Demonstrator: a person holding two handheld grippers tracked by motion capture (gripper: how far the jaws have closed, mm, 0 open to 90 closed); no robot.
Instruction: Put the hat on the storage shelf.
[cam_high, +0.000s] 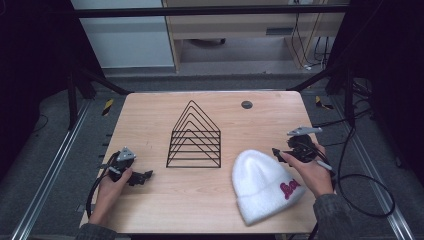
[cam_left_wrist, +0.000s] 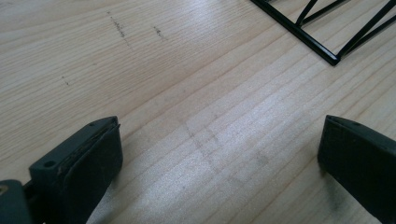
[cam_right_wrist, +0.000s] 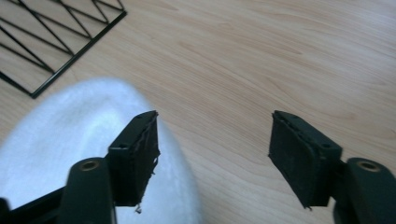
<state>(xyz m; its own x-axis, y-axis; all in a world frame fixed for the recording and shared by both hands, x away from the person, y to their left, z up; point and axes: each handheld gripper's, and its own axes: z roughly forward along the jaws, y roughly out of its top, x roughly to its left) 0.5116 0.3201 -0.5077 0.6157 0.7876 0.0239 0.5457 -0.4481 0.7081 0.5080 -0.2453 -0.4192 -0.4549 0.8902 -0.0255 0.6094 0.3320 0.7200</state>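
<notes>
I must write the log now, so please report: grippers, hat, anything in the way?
Left gripper open, low over bare table. Right gripper open, empty, beside white hat. Hat flat on table, untouched. Wire rack stands apart, nothing blocking.

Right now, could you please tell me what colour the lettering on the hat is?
Dark red on the white hat, seen best in the high view.

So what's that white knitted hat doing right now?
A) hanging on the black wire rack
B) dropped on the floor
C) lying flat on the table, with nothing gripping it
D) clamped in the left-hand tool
C: the white hat lies on the wooden table, and the right gripper hovers open above it, apart from the wire rack.
</notes>
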